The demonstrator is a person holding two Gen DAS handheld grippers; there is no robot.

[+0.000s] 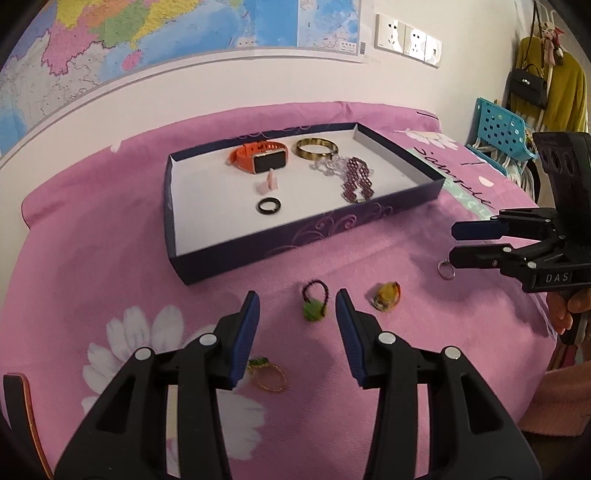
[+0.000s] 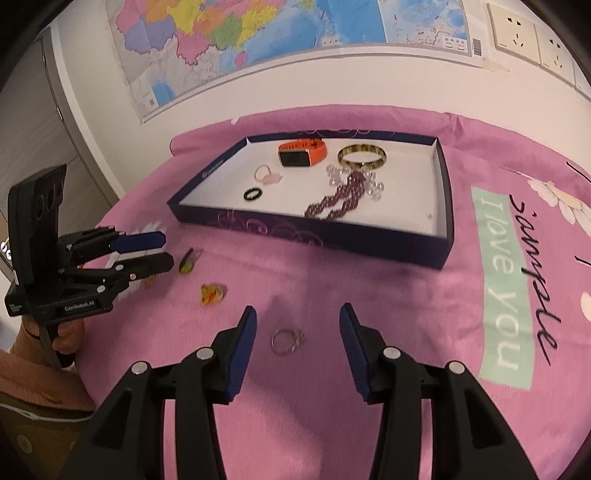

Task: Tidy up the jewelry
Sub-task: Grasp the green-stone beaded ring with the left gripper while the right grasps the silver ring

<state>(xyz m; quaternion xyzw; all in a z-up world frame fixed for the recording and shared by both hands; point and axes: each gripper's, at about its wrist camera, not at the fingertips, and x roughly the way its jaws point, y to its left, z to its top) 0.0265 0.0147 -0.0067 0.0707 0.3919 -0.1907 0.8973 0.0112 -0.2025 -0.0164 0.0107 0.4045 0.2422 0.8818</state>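
My left gripper (image 1: 298,325) is spread wide, nothing between its pads, hovering over the pink bedspread (image 1: 110,266). Framed in the gap lies the green-stone ring with a dark beaded band (image 1: 314,302); a gold ring with green beads (image 1: 267,373) sits beside the left finger, partly hidden by it. Just right of the gap is an amber-stone ring (image 1: 385,294). My right gripper (image 2: 297,338) is likewise open and empty, with a silver ring (image 2: 287,340) on the cloth between its fingers. Farther out stands the navy tray (image 1: 295,240), white-lined. Inside it: an orange smartwatch (image 1: 260,158), a gold bangle (image 1: 317,148), a clear bead bracelet (image 1: 327,164) touching a purple beaded bracelet (image 1: 357,179), a pink ring (image 1: 267,184) and a black ring (image 1: 269,205). A map (image 1: 147,33) hangs on the wall behind.
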